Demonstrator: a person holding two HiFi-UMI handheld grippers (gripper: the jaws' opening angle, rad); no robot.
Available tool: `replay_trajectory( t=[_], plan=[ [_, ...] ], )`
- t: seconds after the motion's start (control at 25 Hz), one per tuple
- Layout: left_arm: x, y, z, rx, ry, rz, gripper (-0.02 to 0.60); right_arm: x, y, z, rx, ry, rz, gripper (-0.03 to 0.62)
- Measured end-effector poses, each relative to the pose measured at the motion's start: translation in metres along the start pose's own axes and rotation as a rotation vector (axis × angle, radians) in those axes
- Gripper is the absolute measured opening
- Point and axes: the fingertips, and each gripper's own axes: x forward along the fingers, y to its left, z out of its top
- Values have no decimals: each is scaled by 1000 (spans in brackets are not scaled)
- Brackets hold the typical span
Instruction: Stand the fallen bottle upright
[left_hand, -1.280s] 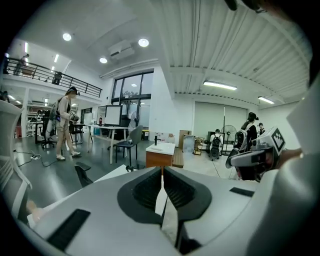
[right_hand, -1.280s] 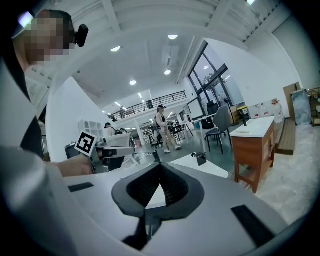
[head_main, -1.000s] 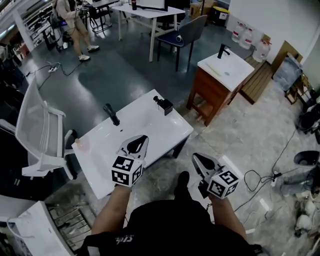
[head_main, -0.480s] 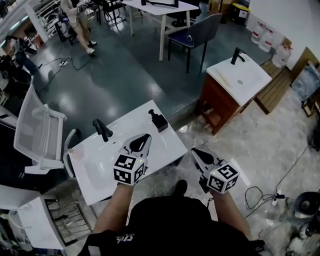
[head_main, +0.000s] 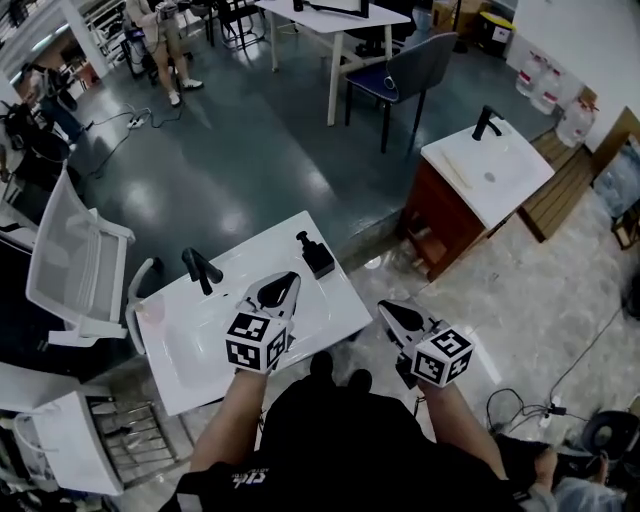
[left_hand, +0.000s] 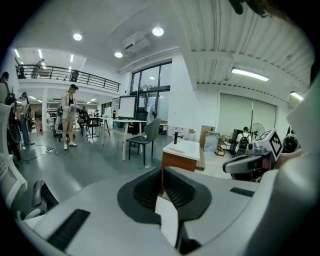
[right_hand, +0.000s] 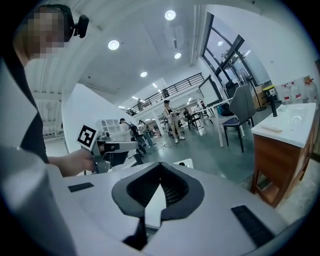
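Hovering clenched and empty, the left gripper (head_main: 283, 281) above the white rectangular washbasin top (head_main: 185, 375) and the right gripper (head_main: 391, 311) just off its near edge faced the small black plastic pump bottle (head_main: 319, 259) at its far corner, probably light, stiff, slick, best pinched across its body.

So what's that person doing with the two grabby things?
A person holds a gripper in each hand at a white sink counter. The left gripper and the right gripper are both shut and empty. A small black bottle sits on the counter just past the left gripper, near the black tap. Neither gripper touches it yet. From above, it is hard to tell whether the bottle stands or lies.
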Motion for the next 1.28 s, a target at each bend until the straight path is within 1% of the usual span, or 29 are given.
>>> replay_trajectory(
  t=[0.16, 0.32, 0.44, 0.64, 0.76, 0.84, 1.0, 1.12, 1.28],
  plan=[
    [12, 15, 1, -11, -8, -15, 28, 20, -5, 3, -1, 24, -4, 15],
    [25, 45, 3, -38, -6, -29, 28, 56, -7, 14, -15, 57, -7, 15],
    [33, 66, 6, -27, -8, -51, 28, 91, -4, 23, -37, 85, 3, 15],
    [47, 109, -14, -76, 4, -66, 28, 148, 13, 27, -82, 128, 35, 15],
    [52, 123, -22, -83, 14, -79, 28, 165, 22, 22, -118, 175, 44, 15],
    [55, 129, -25, -97, 24, -84, 28, 171, 22, 17, -121, 207, 41, 15],
    [64, 138, -39, -129, 55, -84, 28, 180, 13, 8, -97, 245, 54, 15],
    [82, 145, -45, -141, 79, -61, 28, 192, -9, 4, -91, 267, 62, 15],
    [102, 144, -56, -198, 116, -42, 28, 205, -31, 0, -92, 293, 97, 15]
  ],
)
